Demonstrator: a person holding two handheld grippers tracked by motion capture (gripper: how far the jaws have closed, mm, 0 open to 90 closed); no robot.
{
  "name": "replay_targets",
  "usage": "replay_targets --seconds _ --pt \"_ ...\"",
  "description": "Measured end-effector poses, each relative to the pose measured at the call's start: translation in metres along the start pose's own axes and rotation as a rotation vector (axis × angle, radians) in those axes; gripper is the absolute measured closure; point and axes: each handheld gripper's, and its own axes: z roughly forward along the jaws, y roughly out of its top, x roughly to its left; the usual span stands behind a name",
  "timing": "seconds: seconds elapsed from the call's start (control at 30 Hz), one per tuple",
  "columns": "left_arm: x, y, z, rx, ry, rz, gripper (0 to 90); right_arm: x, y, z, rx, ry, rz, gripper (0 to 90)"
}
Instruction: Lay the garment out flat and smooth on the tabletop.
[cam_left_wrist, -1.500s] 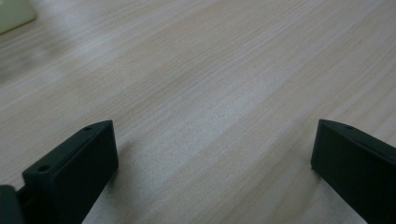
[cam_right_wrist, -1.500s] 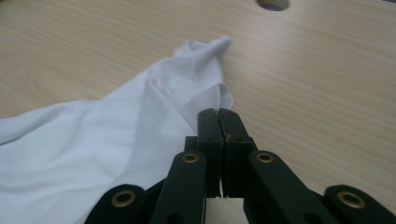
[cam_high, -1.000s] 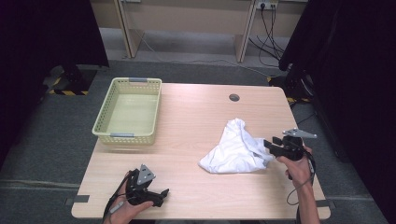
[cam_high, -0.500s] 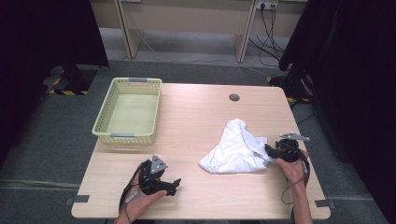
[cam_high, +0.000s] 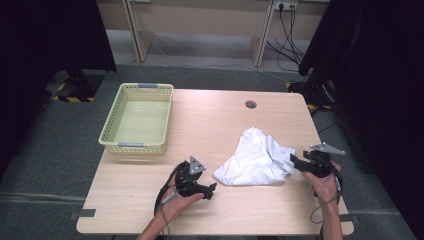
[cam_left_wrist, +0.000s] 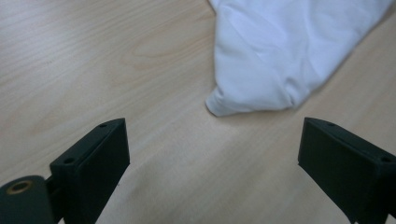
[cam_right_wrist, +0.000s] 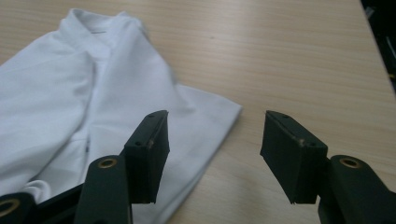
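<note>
A crumpled white shirt (cam_high: 257, 157) lies on the right half of the wooden table (cam_high: 210, 125). My left gripper (cam_high: 212, 189) rests low near the front edge, just left of the shirt's lower corner (cam_left_wrist: 219, 105), jaws wide open and empty (cam_left_wrist: 212, 158). At the shirt's right edge my right gripper (cam_high: 296, 161) is open too. In the right gripper view its left jaw hangs over the cloth's hem (cam_right_wrist: 205, 121) while the right jaw stands over bare wood; the gripper's midpoint (cam_right_wrist: 215, 140) is just past the hem. Neither grips the cloth (cam_right_wrist: 70, 93).
A pale yellow plastic basket (cam_high: 112, 135) stands empty at the table's left back. A round cable hole (cam_high: 250, 104) sits near the far edge. Cables and desk legs lie on the floor beyond. Dark curtains flank both sides.
My left gripper has travelled right along the front edge toward the shirt's lower corner. The right gripper has dropped and closed in on the shirt's right edge.
</note>
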Motion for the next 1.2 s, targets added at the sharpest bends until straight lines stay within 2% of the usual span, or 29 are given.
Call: replay_targets --seconds 0.13,0.2,0.23,0.3,0.33,0.4,0.43,0.53,0.67,0.83,0.93,1.03,1.13,1.2 --pt "0.005 0.008 0.016 0.005 0.041 -0.055 7.1 0.007 0.000 0.008 0.016 0.028 -0.017 41.7" --pt "0.004 0.012 0.023 0.002 0.032 -0.075 6.3 0.010 -0.002 0.012 0.020 0.061 -0.021 41.3" --pt "0.002 0.014 0.026 0.000 0.025 -0.083 5.7 0.011 -0.003 0.014 0.024 0.094 -0.016 40.6" --pt "-0.002 0.016 0.035 0.013 0.032 -0.062 5.3 0.013 -0.005 0.019 0.043 0.152 -0.009 38.2" --pt "-0.003 0.016 0.039 0.028 0.041 -0.047 5.2 0.014 -0.007 0.022 0.061 0.153 -0.012 37.1" --pt "-0.003 0.013 0.041 0.030 0.055 -0.036 3.3 0.014 -0.009 0.025 0.050 0.145 -0.028 36.9" --pt "-0.002 0.012 0.039 0.028 0.057 -0.037 3.4 0.013 -0.008 0.024 0.053 0.146 -0.019 36.5" --pt "0.004 0.003 0.031 0.017 0.068 -0.048 3.8 0.005 -0.008 0.021 0.070 0.076 -0.019 36.3" --pt "0.008 -0.011 0.016 0.016 0.089 -0.048 3.4 -0.005 -0.013 0.016 0.062 0.030 -0.005 36.1" --pt "0.005 -0.027 -0.002 0.012 0.093 -0.021 3.7 -0.009 -0.014 0.012 0.075 0.014 0.012 34.8" --pt "0.003 -0.033 -0.009 0.016 0.072 -0.019 3.5 -0.004 -0.012 0.009 0.093 0.006 0.016 33.5" --pt "0.003 -0.037 -0.014 0.000 0.026 -0.004 3.5 0.009 -0.005 0.002 0.070 0.041 -0.018 33.3" --pt "0.003 -0.041 -0.020 -0.039 -0.022 -0.049 3.4 0.028 0.001 -0.002 0.043 0.109 -0.040 33.1" --pt "0.002 -0.045 -0.025 -0.035 -0.033 -0.048 3.2 0.042 0.004 -0.001 0.041 0.157 -0.056 32.8"
